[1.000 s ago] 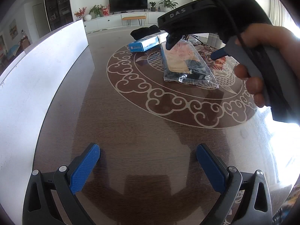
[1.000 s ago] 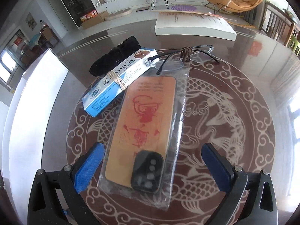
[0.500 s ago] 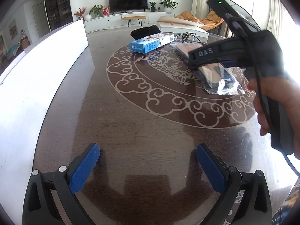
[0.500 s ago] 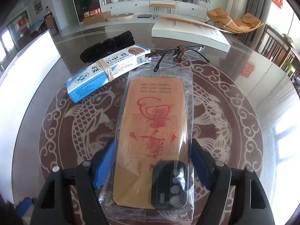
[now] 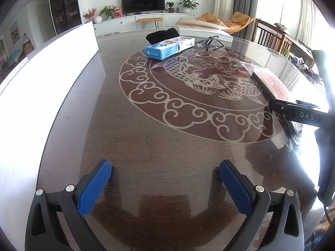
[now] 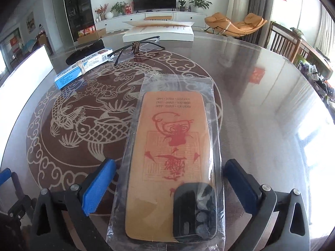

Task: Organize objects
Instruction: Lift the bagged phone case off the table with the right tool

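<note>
Where carp swirl: glossy table (image 5: 167, 146).

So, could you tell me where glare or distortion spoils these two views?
Left wrist view: window glare blows out the right edge, and the white board is overexposed. Right wrist view: sheen on the table at right; the phone case's bag glints. Both bend towards the edges.

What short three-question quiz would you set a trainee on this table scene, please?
1. True or false: the left gripper is clamped on the blue box.
2. What lies between the open fingers of the right gripper? A) bagged phone case B) eyeglasses C) a remote
3. What dark item lies just behind the blue box?

Key: 1 false, it is open over bare table; 2 A; 3 the black fabric bundle.
</note>
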Available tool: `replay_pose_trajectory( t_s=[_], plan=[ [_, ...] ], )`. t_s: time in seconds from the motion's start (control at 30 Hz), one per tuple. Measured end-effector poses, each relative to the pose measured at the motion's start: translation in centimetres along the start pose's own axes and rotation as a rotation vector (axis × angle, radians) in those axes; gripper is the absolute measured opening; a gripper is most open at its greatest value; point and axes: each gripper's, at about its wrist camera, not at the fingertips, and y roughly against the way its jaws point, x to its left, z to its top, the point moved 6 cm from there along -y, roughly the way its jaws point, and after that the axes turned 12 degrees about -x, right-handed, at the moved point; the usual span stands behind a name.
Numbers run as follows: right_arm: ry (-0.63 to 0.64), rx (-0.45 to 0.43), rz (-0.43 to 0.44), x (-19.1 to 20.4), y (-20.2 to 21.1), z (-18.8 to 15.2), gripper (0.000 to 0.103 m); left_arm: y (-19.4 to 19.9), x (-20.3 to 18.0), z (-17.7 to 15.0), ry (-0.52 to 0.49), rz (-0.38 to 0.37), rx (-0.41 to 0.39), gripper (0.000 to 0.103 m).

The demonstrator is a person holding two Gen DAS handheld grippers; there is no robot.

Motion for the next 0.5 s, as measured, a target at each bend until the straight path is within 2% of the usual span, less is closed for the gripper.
replay_pose_trajectory(
  t_s=[0.5],
  plan=[
    [-0.001, -0.001, 0.0, -0.09, 0.07, -0.14, 0.103, -0.16, 0.01, 0.08, 0.0, 0.001, 0.0, 0.103]
  ],
)
